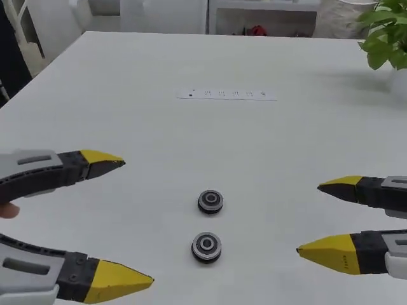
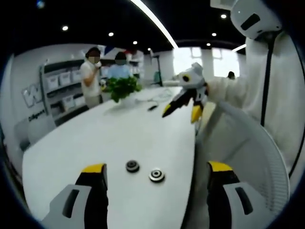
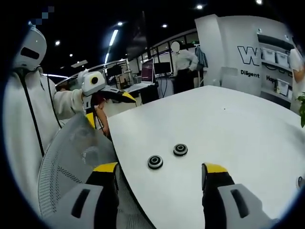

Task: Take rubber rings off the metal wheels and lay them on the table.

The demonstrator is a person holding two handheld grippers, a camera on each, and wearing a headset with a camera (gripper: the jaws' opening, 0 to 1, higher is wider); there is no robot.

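So, on my left, the left gripper [image 1: 138, 222] hangs empty, jaws spread wide. Between the grippers, the far wheel [image 1: 210, 201] and near wheel [image 1: 206, 246] sit close together on the white table [image 1: 267, 146], both apparently wearing their dark rubber rings [image 1: 194, 248]. The right gripper [image 1: 308, 218] is spread too. I judge nothing is stripped yet.

This looks like a big open office or work lab. A long white table [image 1: 203, 127] sits in the middle. In the left gripper view, shelves of white boxes [image 2: 62, 90] stand at ten o'clock. Two people [image 2: 90, 76] and a green plant [image 2: 121, 88] are near eleven. In the right gripper view, a computer screen [image 3: 147, 71] sits at twelve and big wall letters [image 3: 250, 55] at two. Small round lights [image 2: 110, 34] dot the dark ceiling.
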